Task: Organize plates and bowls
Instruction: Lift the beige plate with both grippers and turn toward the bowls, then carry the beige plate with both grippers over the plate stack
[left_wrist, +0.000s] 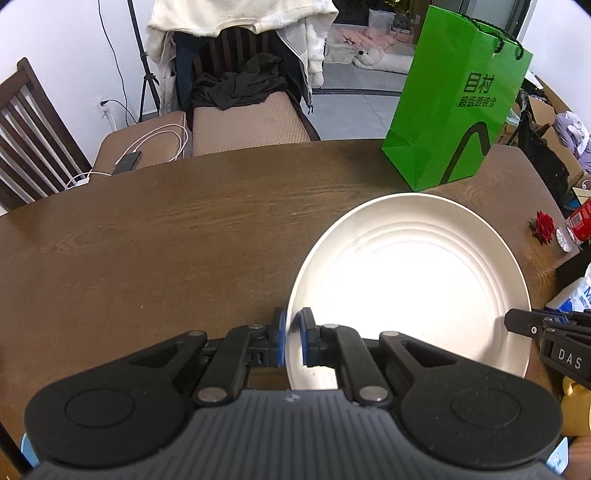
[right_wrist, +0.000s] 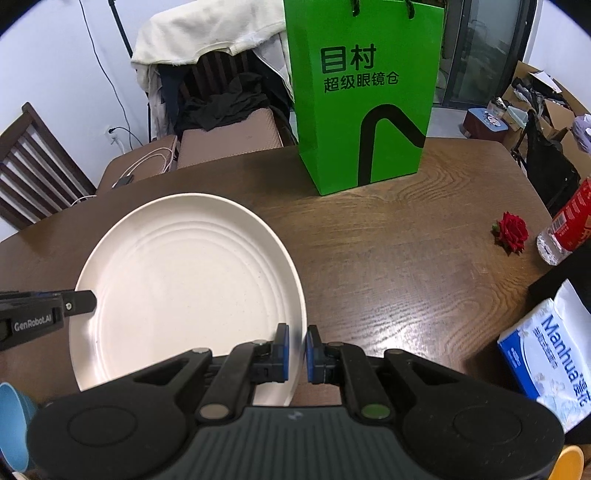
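Observation:
A large cream plate (left_wrist: 410, 280) with ringed grooves is held above the brown wooden table (left_wrist: 147, 240) by both grippers. My left gripper (left_wrist: 293, 332) is shut on the plate's left rim, one blue pad on each side of the edge. My right gripper (right_wrist: 297, 350) is shut on the right rim of the same plate (right_wrist: 184, 280). The right gripper's fingers (left_wrist: 535, 328) show at the far edge of the left wrist view; the left gripper's fingers (right_wrist: 55, 306) show at the left of the right wrist view. A blue bowl (right_wrist: 13, 424) peeks in at the lower left.
A tall green paper bag (right_wrist: 365, 96) stands on the table behind the plate. A red rose (right_wrist: 511, 230), a red-labelled bottle (right_wrist: 569, 225) and a tissue pack (right_wrist: 546, 350) lie to the right. Chairs (left_wrist: 243, 118) with clothes stand beyond the far edge. A yellow object (right_wrist: 570, 461) sits bottom right.

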